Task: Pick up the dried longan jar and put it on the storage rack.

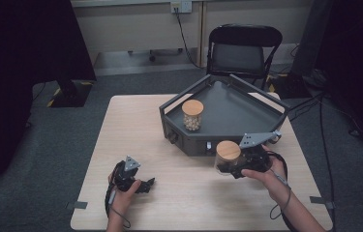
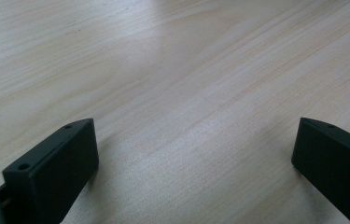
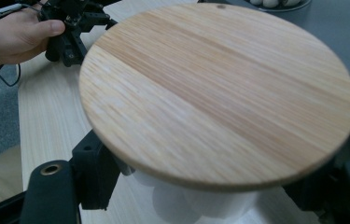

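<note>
In the right gripper view, the wooden lid [image 3: 219, 91] is covering nearly all of the jar [image 3: 196, 205] beneath it, so the jar's contents are staying out of sight, and the lid's near rim is blurring. The right tool [image 3: 200, 186] is showing just the stubs of its jaws, the picture's bottom edge cutting them off. In the left gripper view, the left tool [image 2: 193, 158] is being cropped at the bottom and right edges. In the high view, the pale pieces inside the far jar [image 1: 192, 115] are reading too small to identify.

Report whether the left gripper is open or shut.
Open. In the left gripper view its jaws stand far apart over bare table, nothing between them: left gripper.
</note>
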